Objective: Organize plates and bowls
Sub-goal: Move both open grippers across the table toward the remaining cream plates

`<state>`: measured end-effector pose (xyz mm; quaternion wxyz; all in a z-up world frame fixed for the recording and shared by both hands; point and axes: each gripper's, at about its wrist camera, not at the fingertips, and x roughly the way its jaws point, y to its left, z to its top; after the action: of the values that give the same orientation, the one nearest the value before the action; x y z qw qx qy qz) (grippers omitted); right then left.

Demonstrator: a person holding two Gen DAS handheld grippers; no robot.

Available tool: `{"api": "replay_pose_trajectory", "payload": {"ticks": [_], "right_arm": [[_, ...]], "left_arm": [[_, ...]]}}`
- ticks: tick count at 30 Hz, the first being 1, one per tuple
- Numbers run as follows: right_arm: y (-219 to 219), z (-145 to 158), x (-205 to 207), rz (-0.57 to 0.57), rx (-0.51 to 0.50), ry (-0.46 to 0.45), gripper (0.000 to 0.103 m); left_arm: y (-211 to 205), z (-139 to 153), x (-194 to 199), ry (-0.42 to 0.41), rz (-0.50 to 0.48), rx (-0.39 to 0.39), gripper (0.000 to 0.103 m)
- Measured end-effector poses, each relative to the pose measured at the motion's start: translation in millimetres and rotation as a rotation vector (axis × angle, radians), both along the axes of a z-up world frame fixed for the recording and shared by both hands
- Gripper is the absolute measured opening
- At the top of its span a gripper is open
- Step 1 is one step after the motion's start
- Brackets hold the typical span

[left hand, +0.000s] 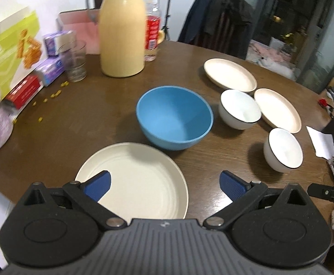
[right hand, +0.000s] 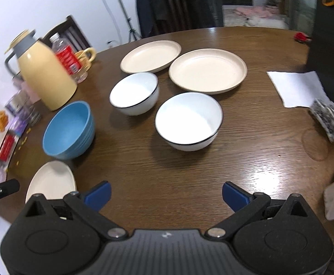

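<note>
A: Left wrist view: left tool (left hand: 164,184) spread wide, empty, poised over near cream plate (left hand: 134,181) at the edge of the brown wooden surface (left hand: 80,123). Beyond, blue bowl (left hand: 175,116), two white bowls (left hand: 239,108) (left hand: 282,150), two further cream plates (left hand: 229,74) (left hand: 278,110).

B: Right wrist view?

A: Right tool (right hand: 165,194) likewise spread, holding nothing, facing nearest white bowl (right hand: 188,120).

B: Handling?

A: Probably light but rigid; white bowls glossy, dark-rimmed, likely slippery and chippable. Best pinched at the rim. Plates shallow, raised lip; grip at the edge.
</note>
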<state>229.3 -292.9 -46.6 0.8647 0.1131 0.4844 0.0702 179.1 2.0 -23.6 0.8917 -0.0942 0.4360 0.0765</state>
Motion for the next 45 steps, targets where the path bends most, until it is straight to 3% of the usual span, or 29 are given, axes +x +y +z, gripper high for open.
{"api": "replay_pose_trajectory", "payload": {"ticks": [16, 27, 35, 45], "right_arm": [[31.1, 23.8, -12.3, -0.132, -0.064, -0.026, 0.103], [27.5, 32.2, -8.4, -0.175, -0.082, -0.010, 0.103], [4.7, 38.7, 21.8, -0.165, -0.099, -0.004, 0.103], [-28.1, 40.8, 77.7, -0.148, -0.102, 0.007, 0.103]], "left_arm": [[32.0, 19.5, 17.1, -0.043, -0.154, 0.003, 0.103], [25.8, 26.4, 33.4, -0.056, -0.216, -0.015, 0.103], [2.1, 32.7, 62.1, -0.064, -0.215, -0.029, 0.103], [-35.1, 34.4, 111.4, -0.036, -0.215, 0.009, 0.103]]}}
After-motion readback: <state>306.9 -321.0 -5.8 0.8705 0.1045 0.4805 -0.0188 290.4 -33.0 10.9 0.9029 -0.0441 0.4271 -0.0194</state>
